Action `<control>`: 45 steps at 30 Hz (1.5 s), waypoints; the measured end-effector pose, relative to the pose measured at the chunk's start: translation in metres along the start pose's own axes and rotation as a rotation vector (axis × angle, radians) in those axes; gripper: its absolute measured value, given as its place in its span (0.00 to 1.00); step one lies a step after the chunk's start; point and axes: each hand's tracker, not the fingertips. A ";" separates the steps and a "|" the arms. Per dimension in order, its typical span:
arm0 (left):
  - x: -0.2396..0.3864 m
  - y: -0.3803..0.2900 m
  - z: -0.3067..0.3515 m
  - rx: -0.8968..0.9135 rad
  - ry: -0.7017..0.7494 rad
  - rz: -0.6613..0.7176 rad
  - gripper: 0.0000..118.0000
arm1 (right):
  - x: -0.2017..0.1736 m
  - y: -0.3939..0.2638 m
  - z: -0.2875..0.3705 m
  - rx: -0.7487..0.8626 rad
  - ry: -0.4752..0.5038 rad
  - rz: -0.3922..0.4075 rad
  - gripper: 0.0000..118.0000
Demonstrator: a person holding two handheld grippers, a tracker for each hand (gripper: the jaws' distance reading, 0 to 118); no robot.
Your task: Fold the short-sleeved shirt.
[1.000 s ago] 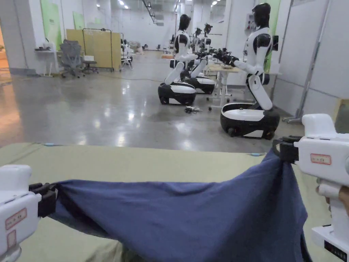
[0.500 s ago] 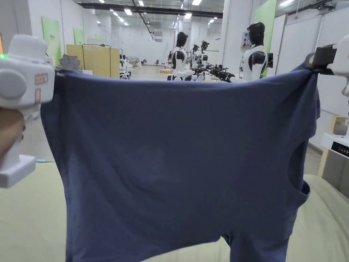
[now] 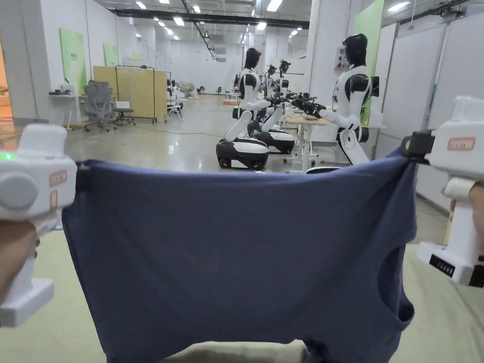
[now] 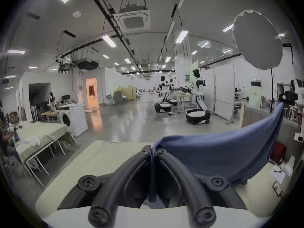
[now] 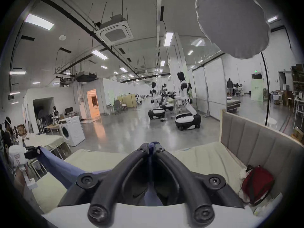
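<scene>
1. Left gripper (image 4: pixel 152 154): you had its black jaws pinched together on one top corner of the shirt (image 3: pixel 236 255); cloth ran down between them in the left gripper view.
2. Right gripper (image 5: pixel 152 146): you held it likewise, jaws clamped on the opposite top corner, a blue strip of fabric pressed in the seam between them.
3. Blue short-sleeved shirt: it hung stretched between your two grippers, top edge nearly level, the right end slightly higher. Its body dropped in a flat sheet above the pale green bed cover (image 3: pixel 56 326); an armhole showed near the right side, and the lower edge fell out of the head view, so contact with the cover could not be told.
4. Red bag (image 5: pixel 256 183): it lay against the padded headboard (image 5: pixel 256 139) on your right.
5. Washing machine (image 4: pixel 74 119): it stood well off to your left.
6. Wheeled humanoid robots (image 3: pixel 350 94): they stood far across the glossy floor (image 3: pixel 156 146)
</scene>
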 end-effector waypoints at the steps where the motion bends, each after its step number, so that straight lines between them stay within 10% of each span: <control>1: -0.001 -0.010 -0.002 -0.007 0.002 -0.004 0.01 | 0.001 -0.007 0.002 -0.003 -0.001 -0.012 0.07; 31: -0.006 -0.358 0.252 -0.567 -0.173 -0.062 0.02 | 0.021 -0.400 0.259 -0.633 0.027 0.070 0.07; 33: -0.006 -0.357 0.258 -0.561 -0.173 -0.041 0.15 | 0.018 -0.400 0.263 -0.616 -0.008 0.112 0.10; 36: 0.015 -0.337 0.289 -0.386 -0.115 -0.093 1.00 | -0.004 -0.374 0.288 -0.408 -0.081 0.194 0.59; 43: 0.050 -0.323 0.327 -0.073 -0.063 0.039 0.97 | -0.075 -0.360 0.337 -0.046 0.010 0.097 0.64; 45: 0.042 -0.330 0.332 -0.137 -0.121 0.116 0.46 | -0.085 -0.371 0.335 -0.090 0.021 0.074 0.16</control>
